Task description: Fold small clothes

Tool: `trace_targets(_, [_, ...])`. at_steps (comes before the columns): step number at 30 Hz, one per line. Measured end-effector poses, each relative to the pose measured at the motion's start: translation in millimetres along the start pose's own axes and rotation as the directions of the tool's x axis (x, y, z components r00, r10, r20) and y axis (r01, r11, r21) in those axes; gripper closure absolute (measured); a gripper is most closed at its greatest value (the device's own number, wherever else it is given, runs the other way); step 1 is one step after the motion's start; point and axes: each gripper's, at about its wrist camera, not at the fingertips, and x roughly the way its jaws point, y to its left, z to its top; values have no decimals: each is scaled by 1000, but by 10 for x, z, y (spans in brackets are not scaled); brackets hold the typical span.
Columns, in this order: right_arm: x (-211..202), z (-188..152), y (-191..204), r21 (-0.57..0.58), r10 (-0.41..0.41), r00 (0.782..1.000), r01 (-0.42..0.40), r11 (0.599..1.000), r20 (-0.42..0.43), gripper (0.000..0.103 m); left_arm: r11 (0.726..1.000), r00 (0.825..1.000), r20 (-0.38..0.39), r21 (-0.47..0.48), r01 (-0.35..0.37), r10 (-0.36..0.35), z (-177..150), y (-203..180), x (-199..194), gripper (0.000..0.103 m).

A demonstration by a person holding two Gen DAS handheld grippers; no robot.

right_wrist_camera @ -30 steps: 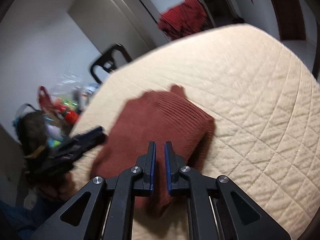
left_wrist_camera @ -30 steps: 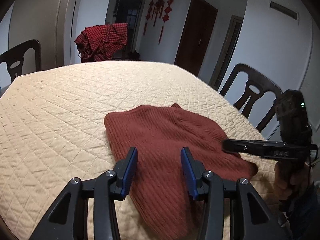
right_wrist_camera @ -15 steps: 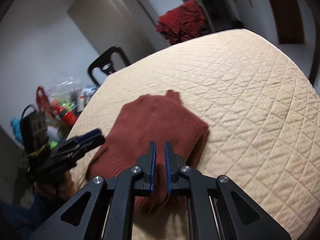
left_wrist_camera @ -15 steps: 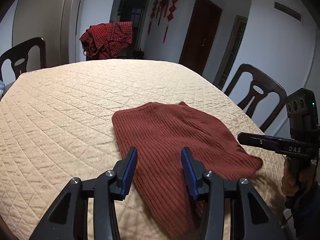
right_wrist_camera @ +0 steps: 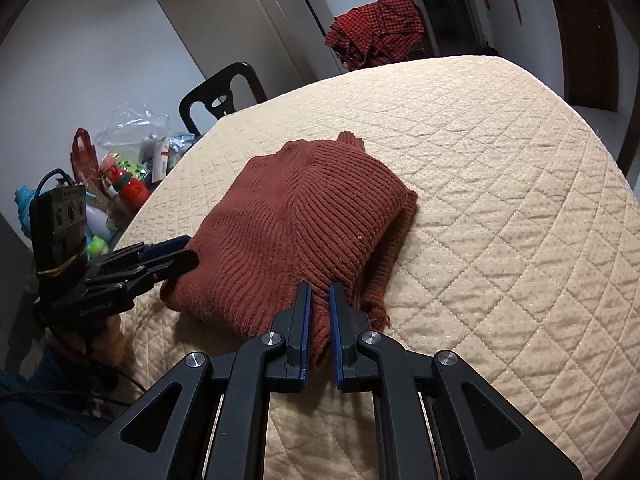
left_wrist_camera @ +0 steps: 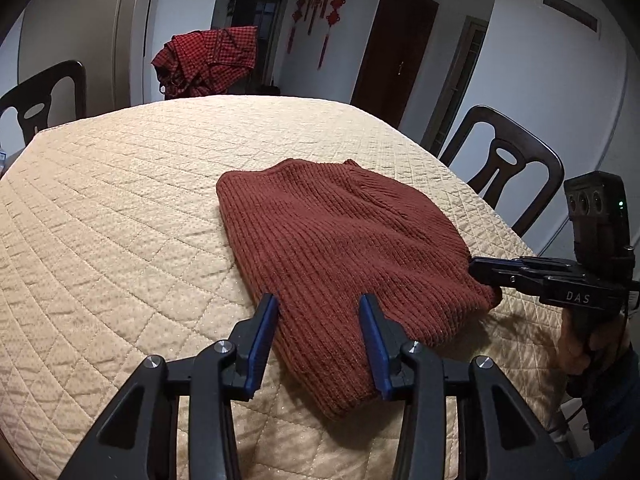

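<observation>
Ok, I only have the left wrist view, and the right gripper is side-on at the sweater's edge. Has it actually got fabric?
Observer: Yes. The right wrist view shows the right gripper nearly shut, with a ridge of the sweater pinched between its pads.
Operator: Is that edge a single layer?
Observer: No. A lower layer shows under the top one, its ragged corner poking out beside the gripper.
Operator: Anything beside the table that I can't see?
Observer: A clutter of bags and bottles stands just off the table edge.
</observation>
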Motion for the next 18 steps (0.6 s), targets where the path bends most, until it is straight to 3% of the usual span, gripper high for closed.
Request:
trace_targets(5, [-74, 54, 3, 40, 12, 1000, -13, 999, 29, 81, 999, 999, 8, -22, -32, 32, 60, -6, -43, 58])
trace_targets(7, [-71, 80, 5, 48, 3, 999, -5, 999, 36, 65, 998, 999, 12, -30, -51, 52, 91, -2, -44, 58])
trace_targets(8, [-68, 90, 2, 50, 0, 999, -2, 999, 38, 63, 998, 998, 13, -37, -57, 58, 105, 6, -43, 58])
trace_targets(18, [25, 203, -53, 98, -11, 999, 7, 995, 39, 61, 994, 997, 17, -81, -80, 82, 201, 82, -1, 58])
